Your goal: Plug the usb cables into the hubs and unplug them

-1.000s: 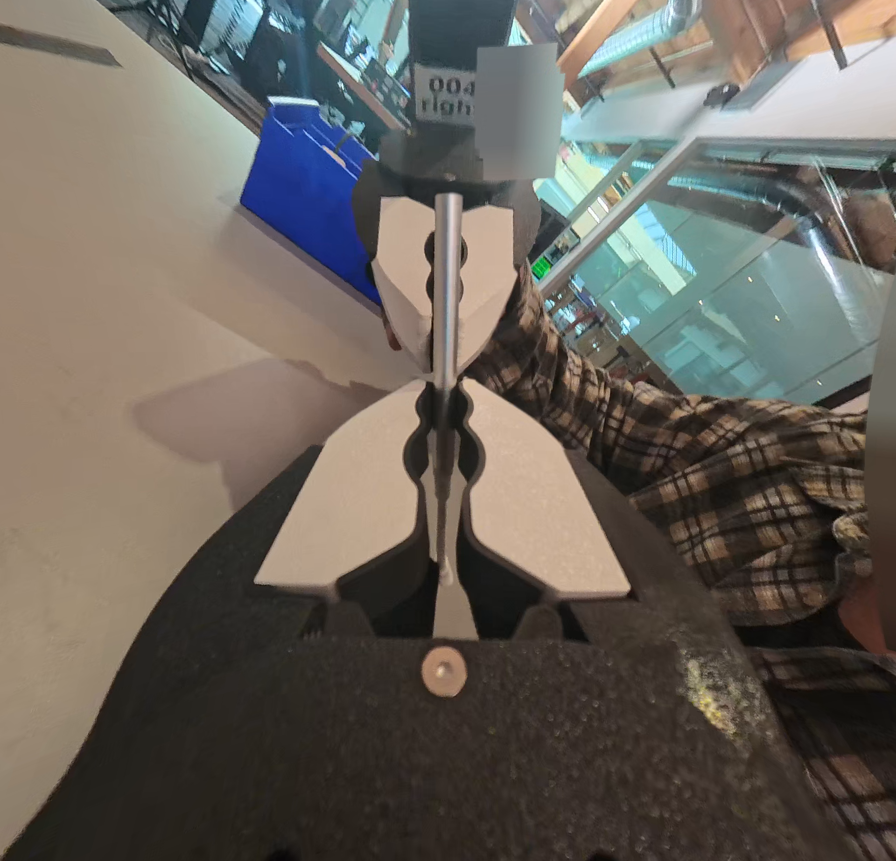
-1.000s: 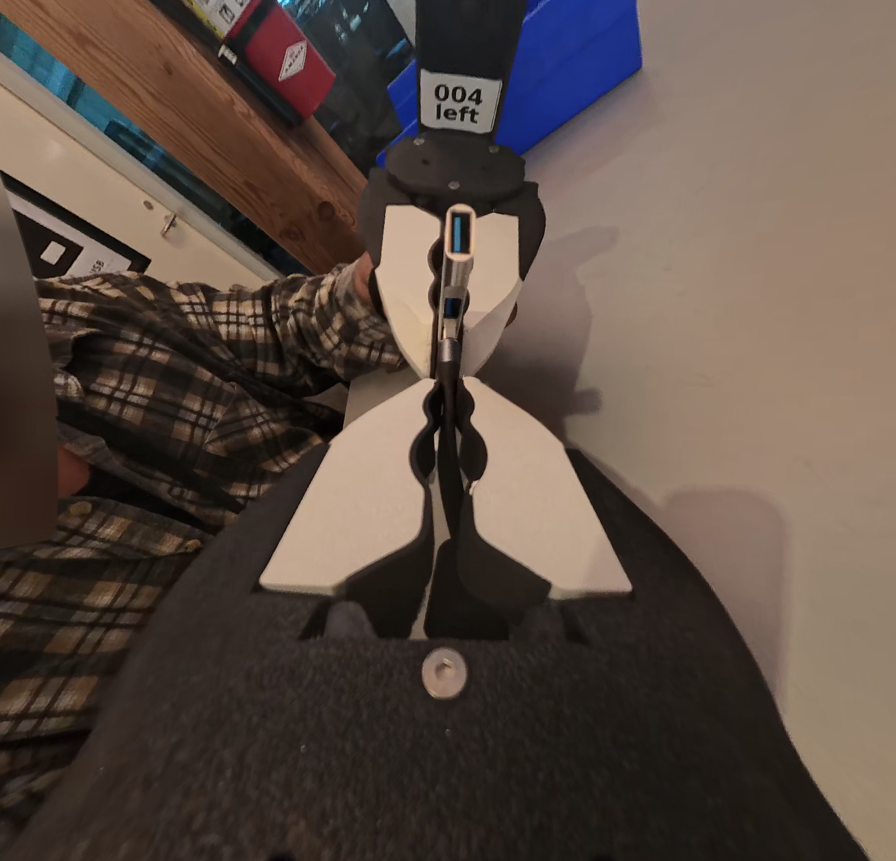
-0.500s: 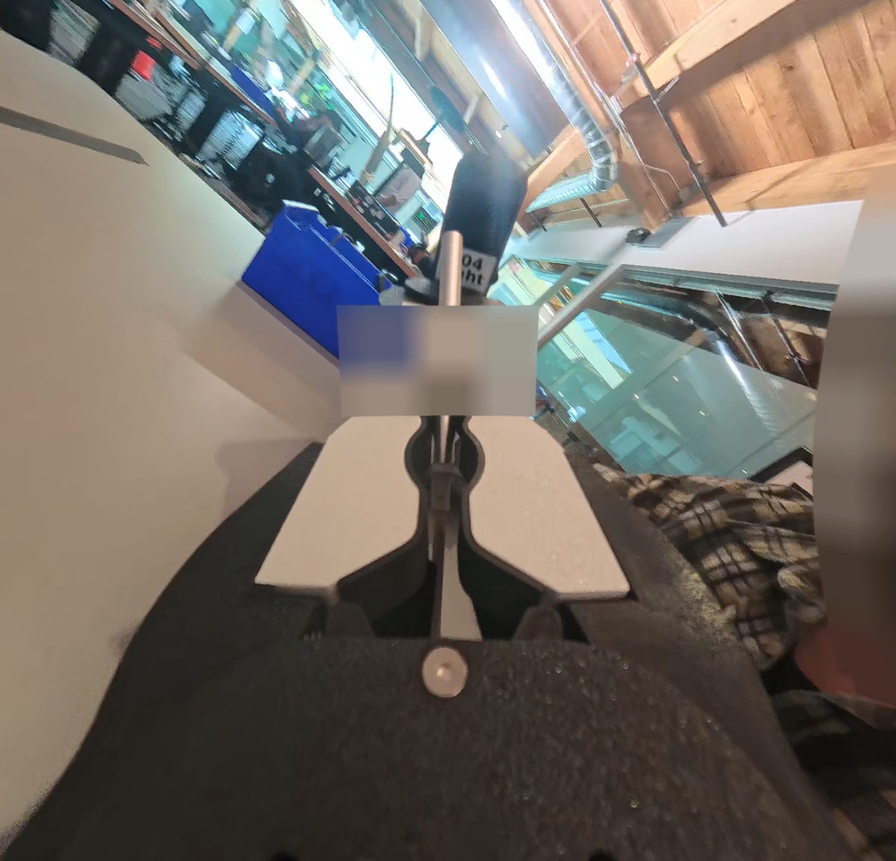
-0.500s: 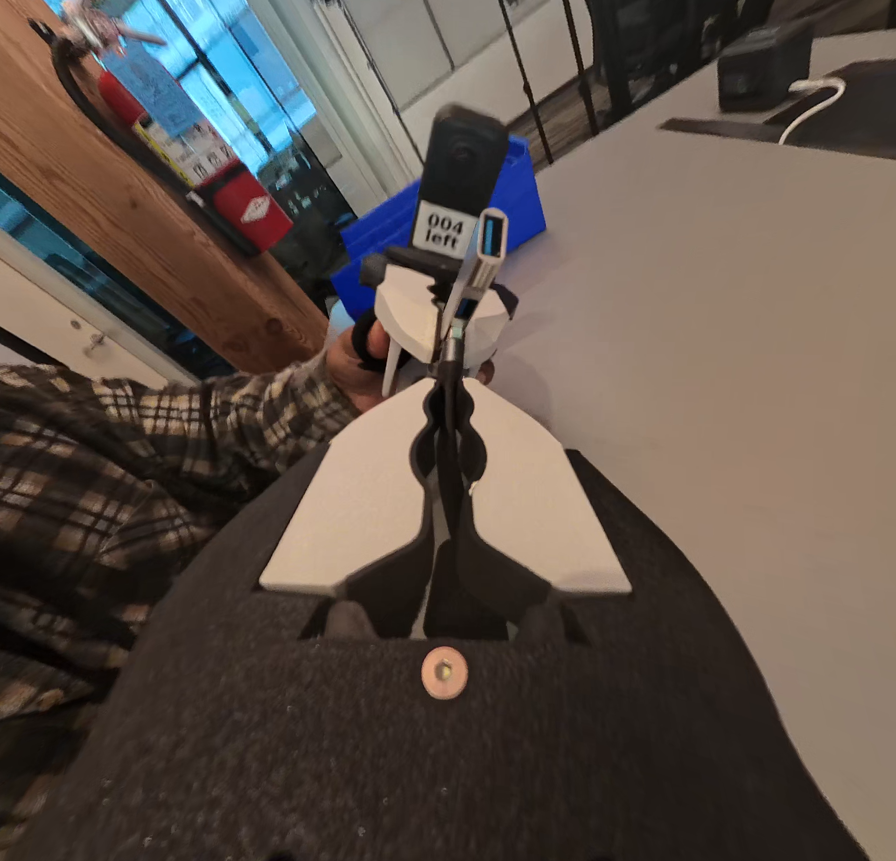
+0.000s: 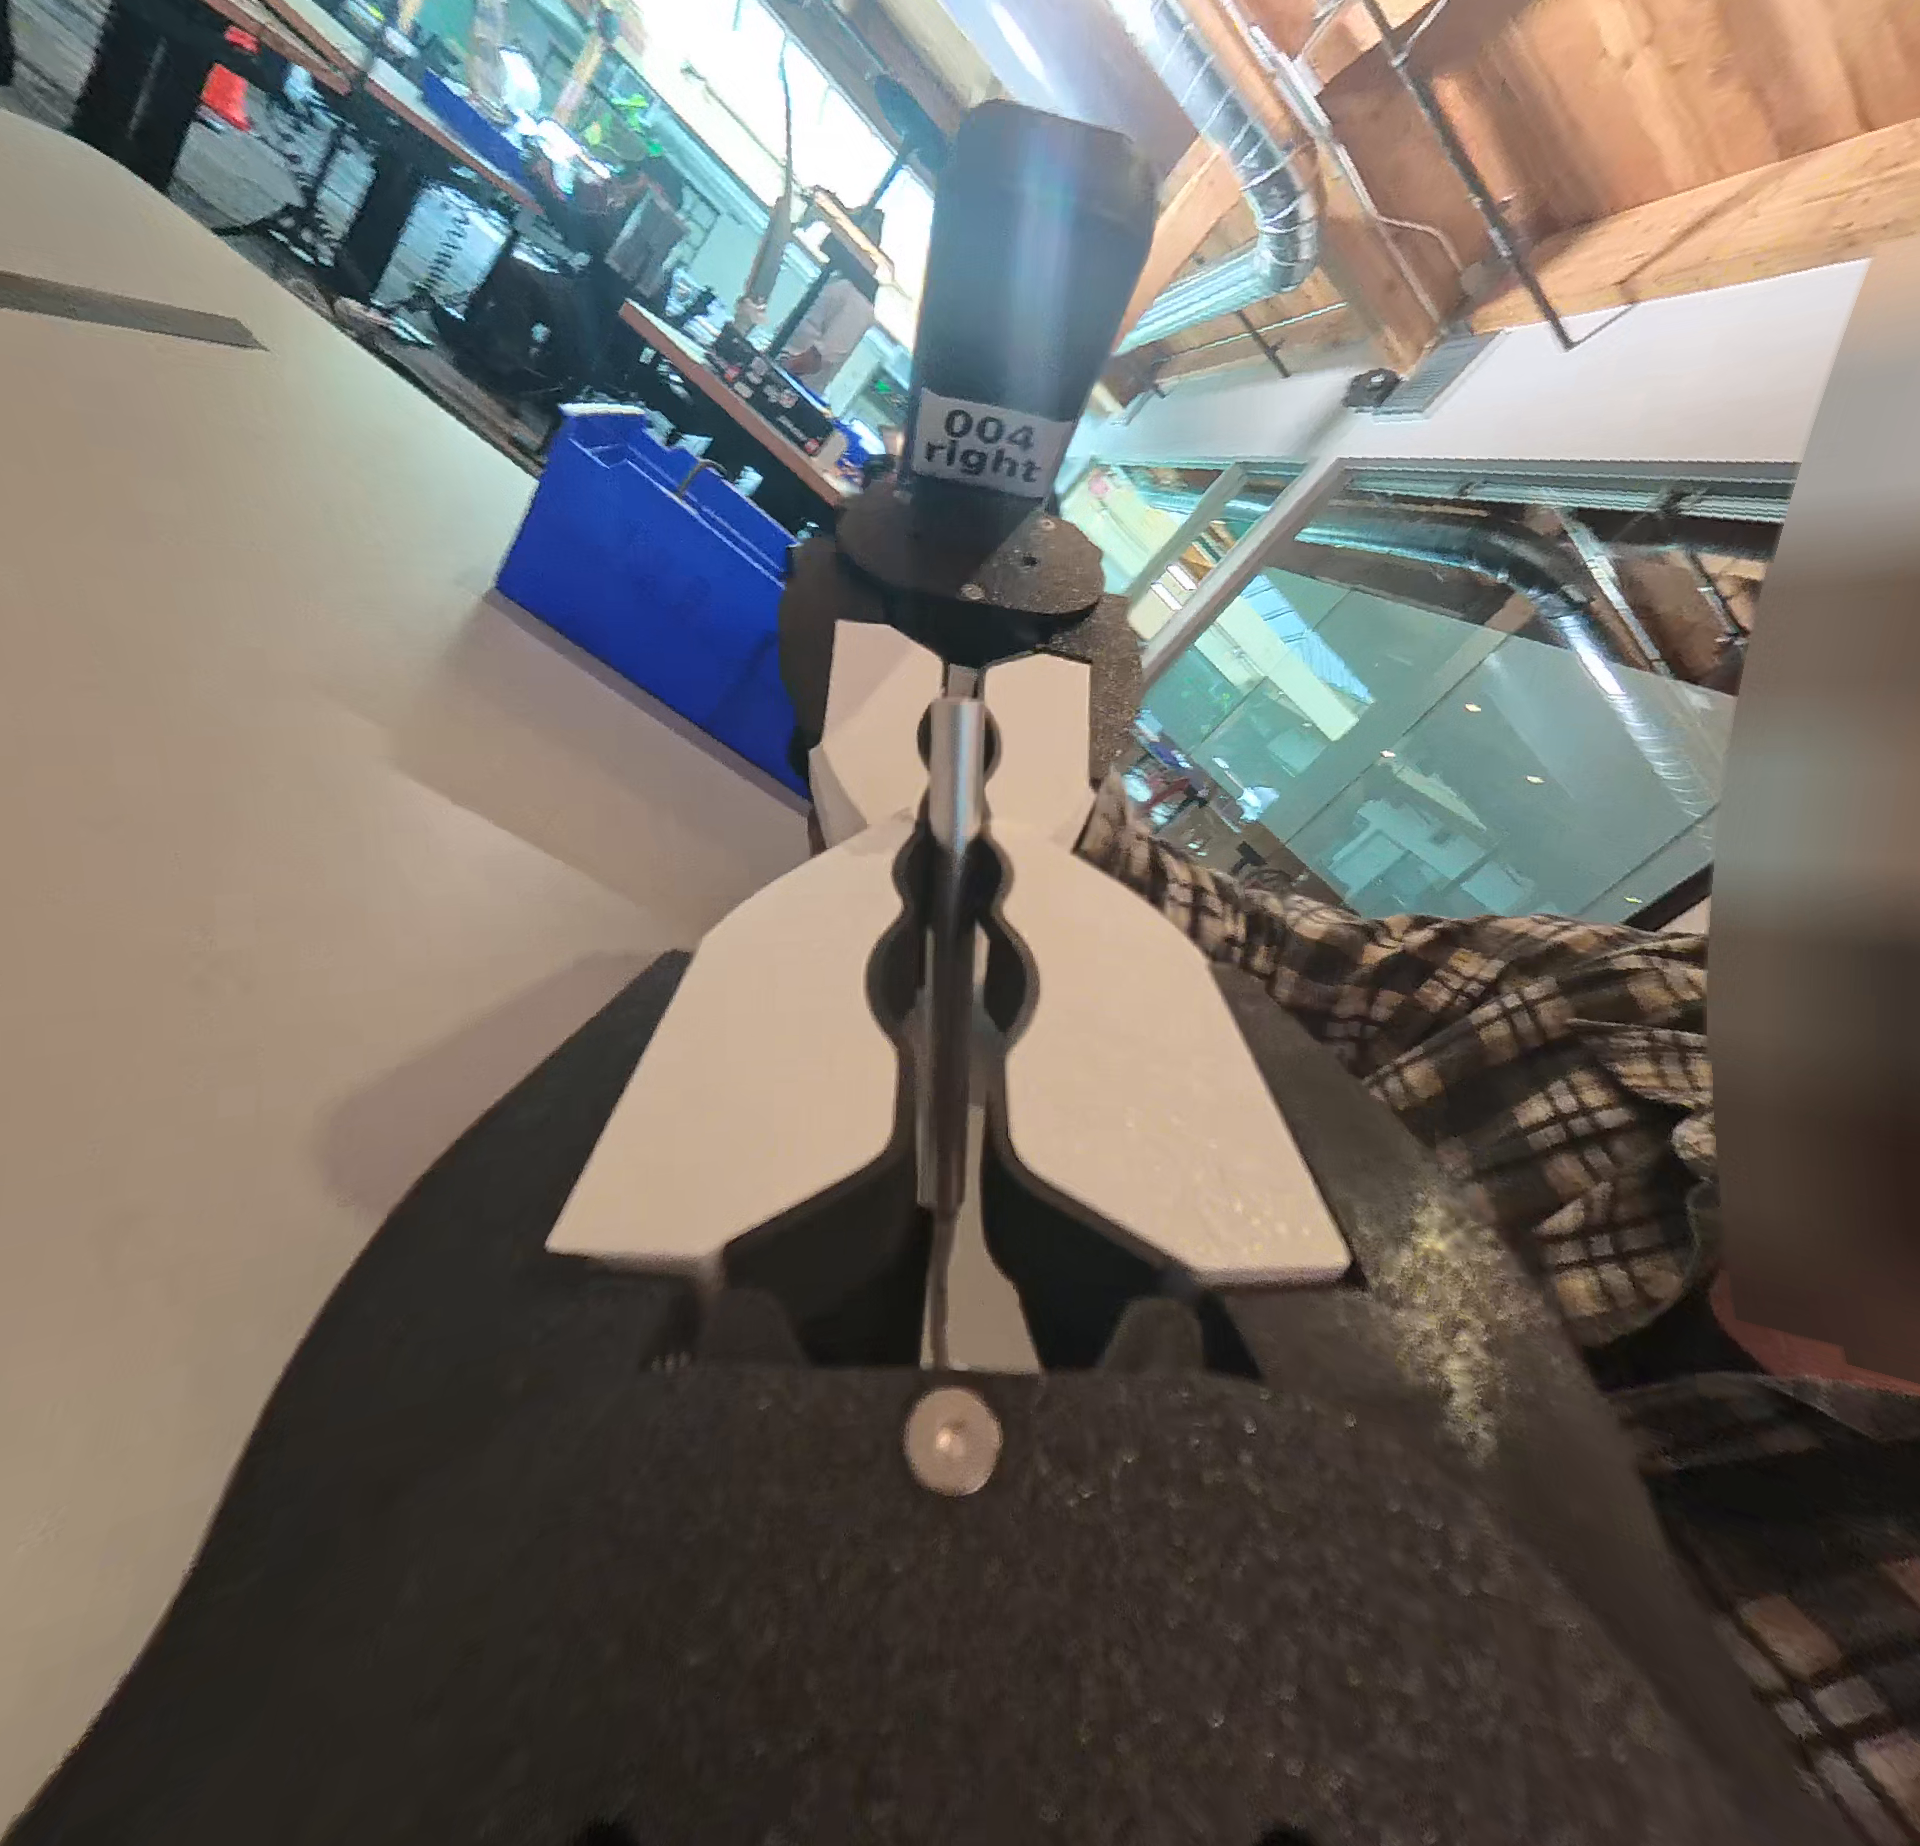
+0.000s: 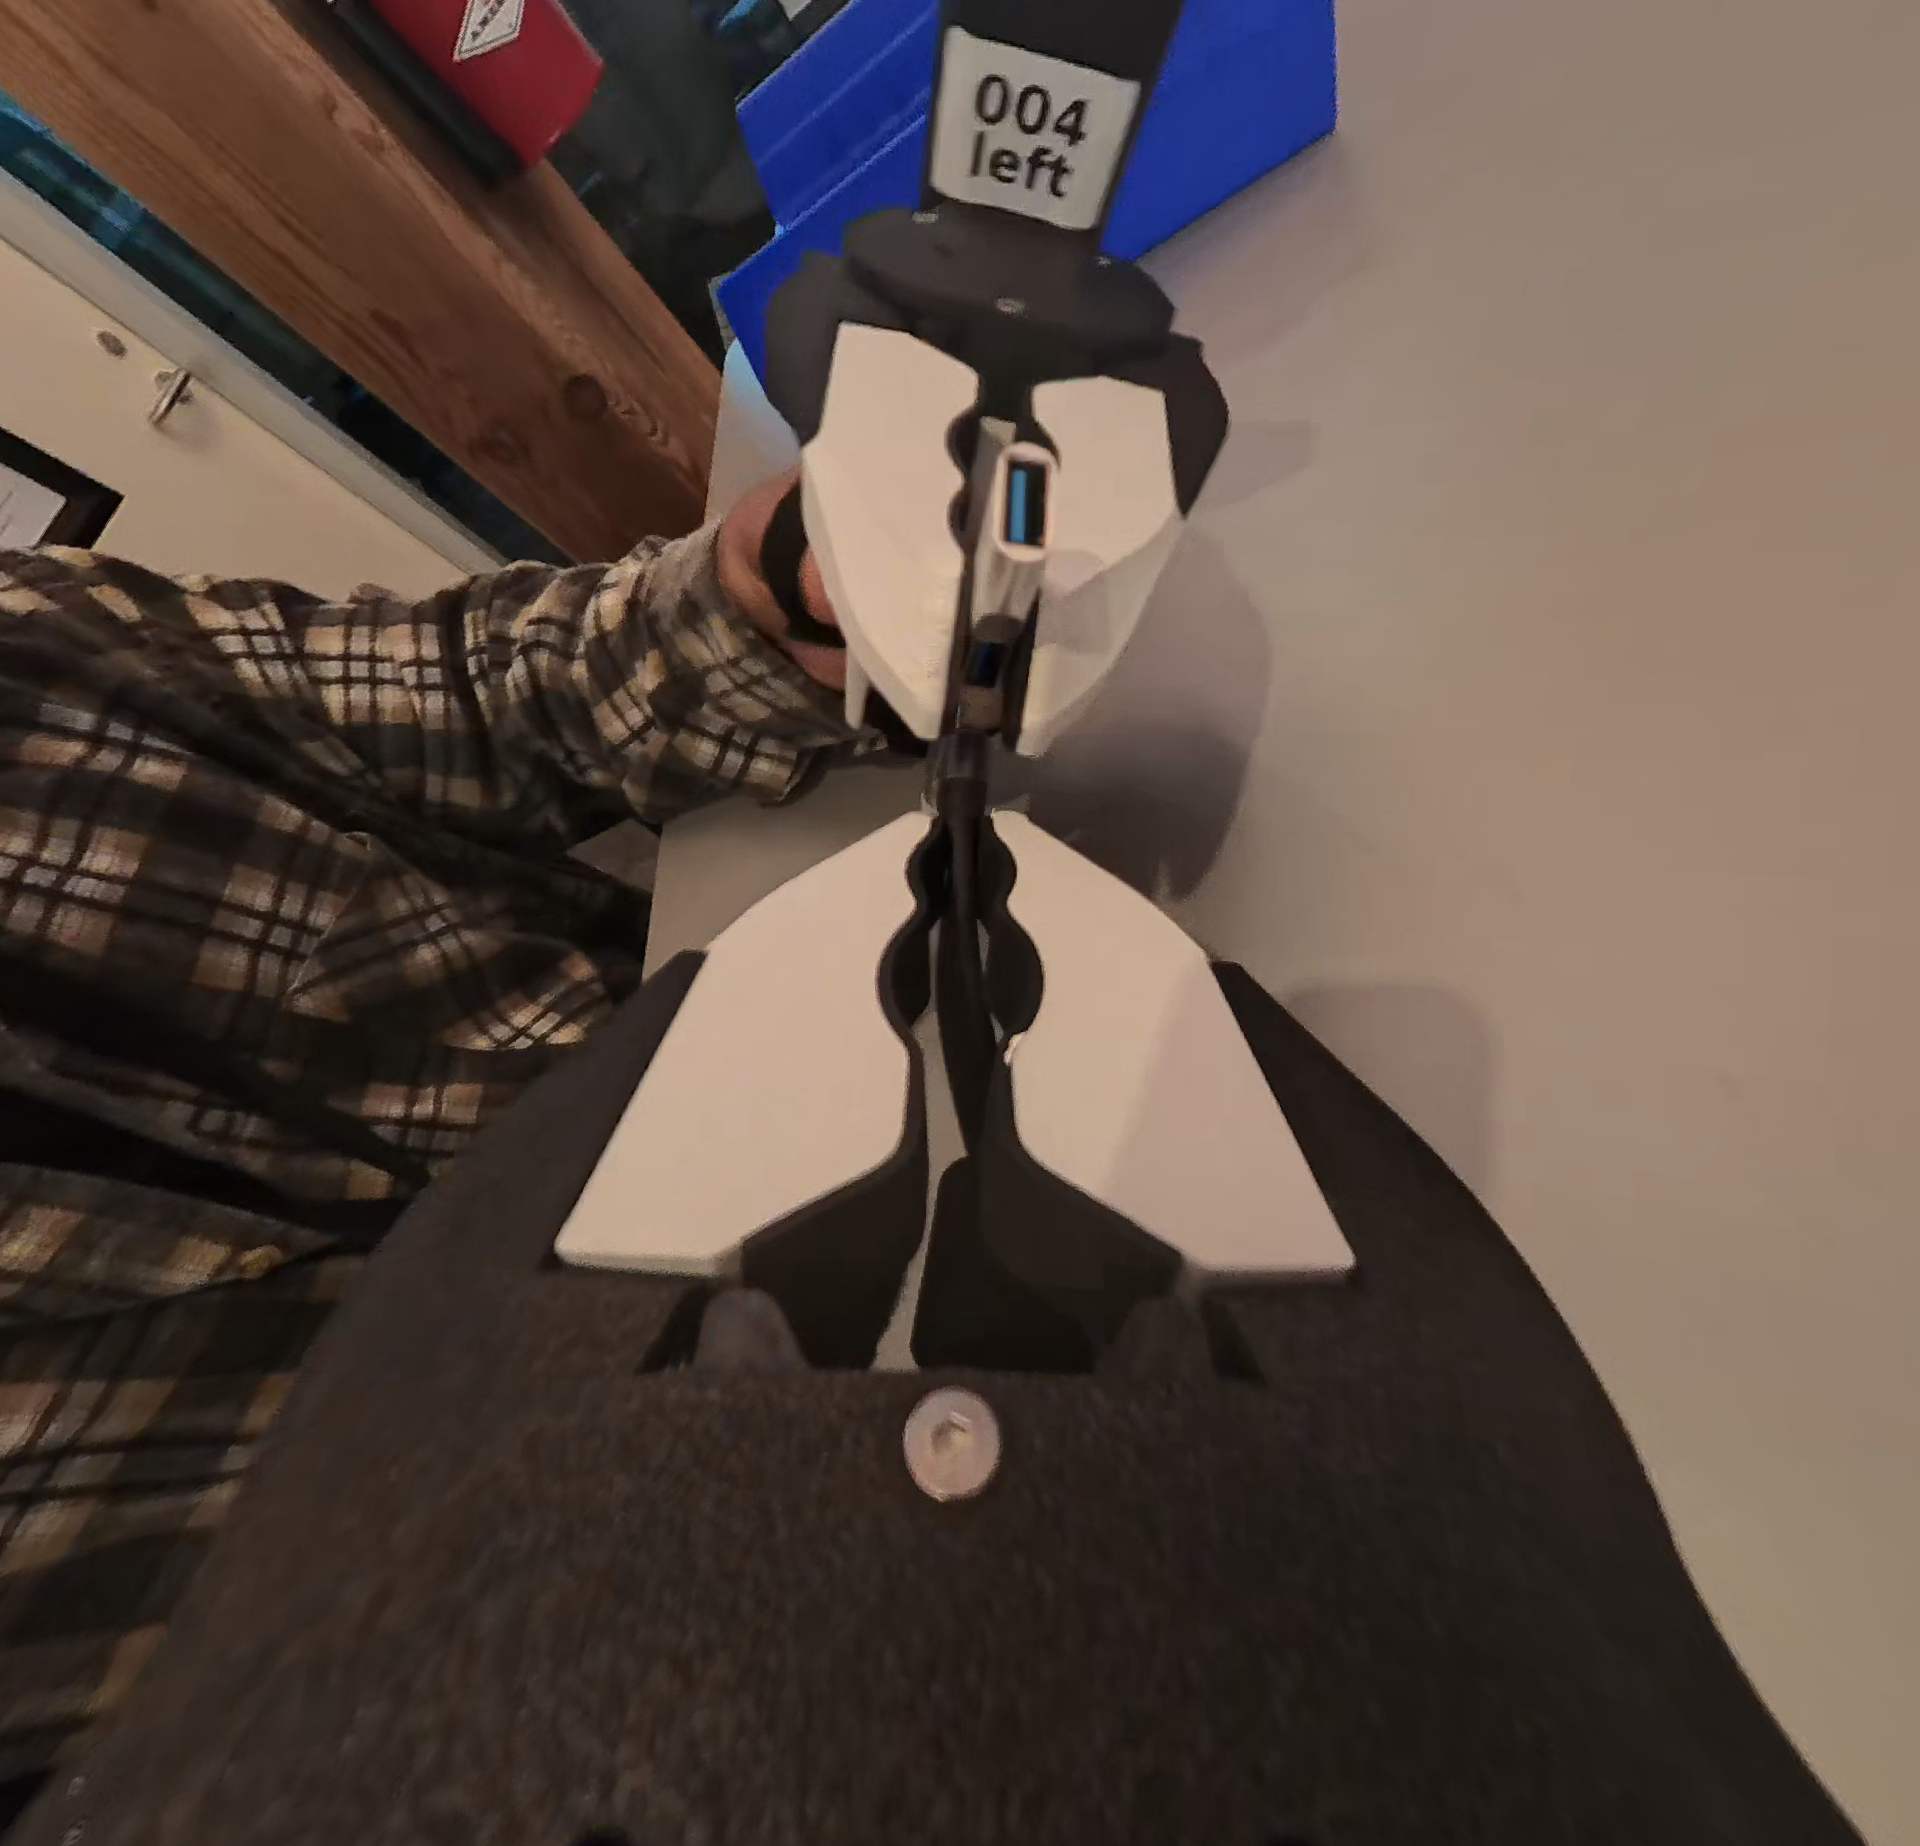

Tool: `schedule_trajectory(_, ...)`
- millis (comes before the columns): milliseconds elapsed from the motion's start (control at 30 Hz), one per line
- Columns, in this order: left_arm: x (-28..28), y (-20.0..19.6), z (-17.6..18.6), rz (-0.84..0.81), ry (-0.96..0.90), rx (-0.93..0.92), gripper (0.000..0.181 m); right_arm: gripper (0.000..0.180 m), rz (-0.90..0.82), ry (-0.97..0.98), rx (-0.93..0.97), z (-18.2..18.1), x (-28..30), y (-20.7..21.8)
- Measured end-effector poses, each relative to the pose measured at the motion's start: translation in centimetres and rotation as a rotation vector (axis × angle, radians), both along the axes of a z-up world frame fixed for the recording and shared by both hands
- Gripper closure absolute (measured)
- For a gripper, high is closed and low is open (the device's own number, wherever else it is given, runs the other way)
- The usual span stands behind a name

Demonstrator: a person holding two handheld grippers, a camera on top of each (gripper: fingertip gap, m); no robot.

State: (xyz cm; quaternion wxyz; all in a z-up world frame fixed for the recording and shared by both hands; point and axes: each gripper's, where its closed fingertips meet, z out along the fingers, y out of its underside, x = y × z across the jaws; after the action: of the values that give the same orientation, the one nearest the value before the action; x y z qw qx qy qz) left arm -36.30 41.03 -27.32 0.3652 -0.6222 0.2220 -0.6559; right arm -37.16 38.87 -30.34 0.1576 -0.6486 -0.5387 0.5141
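In the left wrist view my left gripper (image 5: 951, 851) is shut on a thin silver USB hub (image 5: 958, 965) that sticks out forward, edge-on. My right gripper (image 5: 961, 809) faces it tip to tip. In the right wrist view my right gripper (image 6: 961, 830) is shut on a black USB cable (image 6: 961, 944). The cable's plug (image 6: 977, 705) meets the near end of the hub (image 6: 1013, 539), which the left gripper (image 6: 982, 731) clamps. A blue port on the hub's face is free. How deep the plug sits is hidden.
Both grippers hover over a grey table (image 5: 208, 757), also in the right wrist view (image 6: 1610, 653). A blue bin (image 5: 644, 591) stands behind them and also shows in the right wrist view (image 6: 1236, 61). A person's plaid sleeve (image 6: 416, 716) reaches in from the table's edge. Both grippers' tips are close together, under 4 cm apart.
Half a second ago both grippers were tilted up and a little farther apart. Now they are back tip to tip, closer than before. Hub and cable stay gripped.
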Motion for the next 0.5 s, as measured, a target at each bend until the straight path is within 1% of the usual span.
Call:
schedule_trajectory(133, -0.5, 0.5, -0.4, 0.065, 0.070, 0.000, 0.174, 0.175, -0.061, 0.078, -0.043, 0.0, -0.3, 0.7)
schedule_trajectory(233, 0.0, 0.2, -1.5, 0.043, 0.145, -0.019, 0.174, 0.175, -0.081, 0.097, -0.114, -0.8, 0.2, 0.6)
schedule_trajectory(367, 0.7, -0.3, -2.2, -0.003, 0.204, -0.026, 0.173, 0.176, -0.084, 0.061, -0.157, -1.3, 1.1, 0.2)
schedule_trajectory(500, 1.6, -1.4, -2.4, -0.080, 0.232, -0.028, 0.173, 0.176, -0.004, -0.037, -0.120, -1.3, 2.3, -0.5)
